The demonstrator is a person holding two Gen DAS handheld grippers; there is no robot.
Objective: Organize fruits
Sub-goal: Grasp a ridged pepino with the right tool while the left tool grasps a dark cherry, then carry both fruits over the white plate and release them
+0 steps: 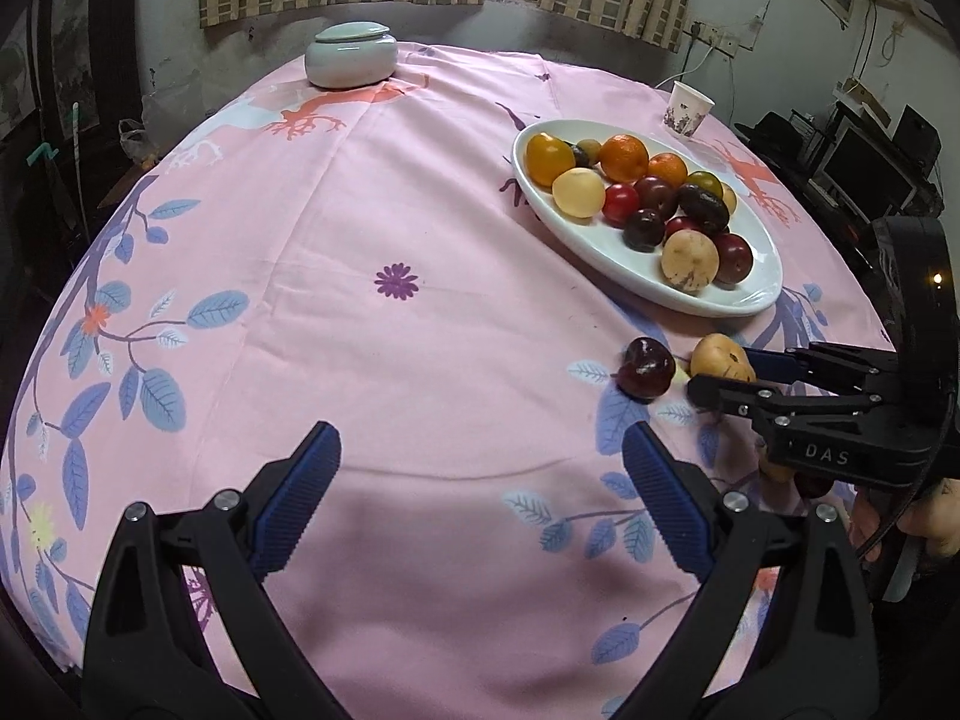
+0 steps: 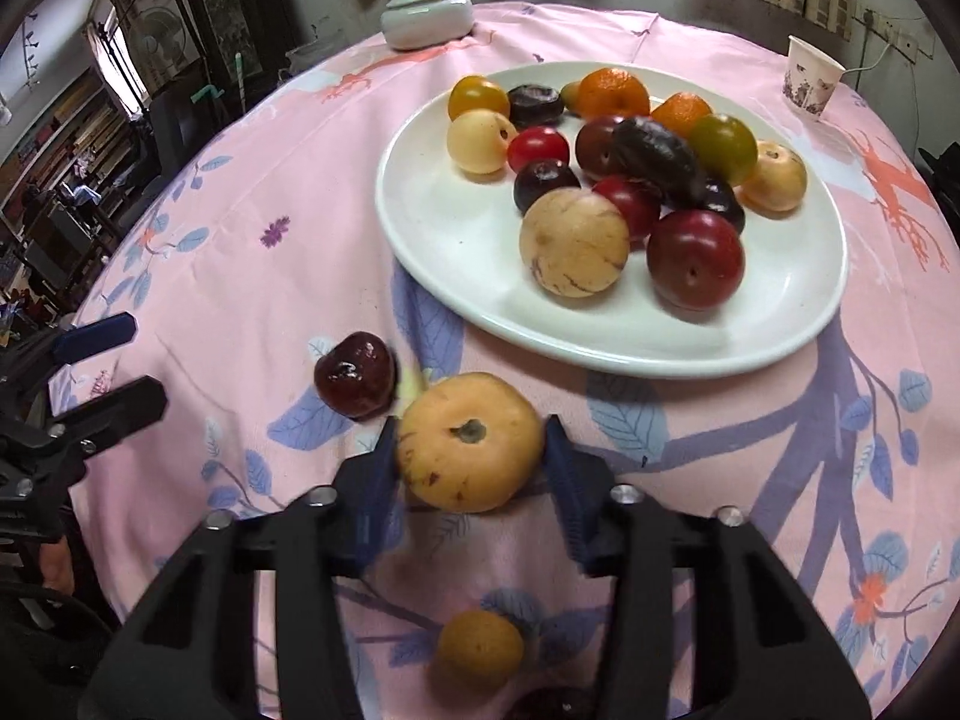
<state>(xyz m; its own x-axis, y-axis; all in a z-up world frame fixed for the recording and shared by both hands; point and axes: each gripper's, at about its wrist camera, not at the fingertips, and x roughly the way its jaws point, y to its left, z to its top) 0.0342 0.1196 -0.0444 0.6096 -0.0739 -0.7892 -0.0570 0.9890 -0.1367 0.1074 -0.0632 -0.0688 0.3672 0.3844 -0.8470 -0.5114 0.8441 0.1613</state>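
Your right tool (image 2: 471, 450) had its blue ribbed pads set against both flanks of the pale yellow round fruit with the brown stem pit (image 2: 471, 441), clamped on it. That fruit sat on the pink floral cloth of the desk (image 2: 252, 276), stem pit facing up, directly ahead of the tool and squarely between its fingers. Being near-round, it presented no long axis to align with.

Your left tool (image 1: 480, 480) stood with its pads wide apart and nothing between them, over bare cloth and well to the left of the fruit. The right hand was plainly the nearer one.

Closer to you than the clamped fruit, a small yellow-orange round fruit (image 2: 480, 648) lay on the cloth beneath the right tool, and a dark fruit (image 2: 555, 705) was partly visible at the frame's lower edge; its kind could not be told.

Just beside the clamped fruit, to its left and slightly farther, lay a glossy dark red plum (image 2: 355, 375). Whether the two touched could not be told.

Beyond, the white oval ceramic plate (image 2: 456, 276) held the gathered fruits, with bare plate on its near-left side. In my judgement, the carry runs forward and slightly right, and a lift is needed to clear the plate's rim.

Farther off stood a printed paper cup (image 2: 810, 81) and a pale lidded ceramic jar (image 2: 427, 18), both well clear of that path.
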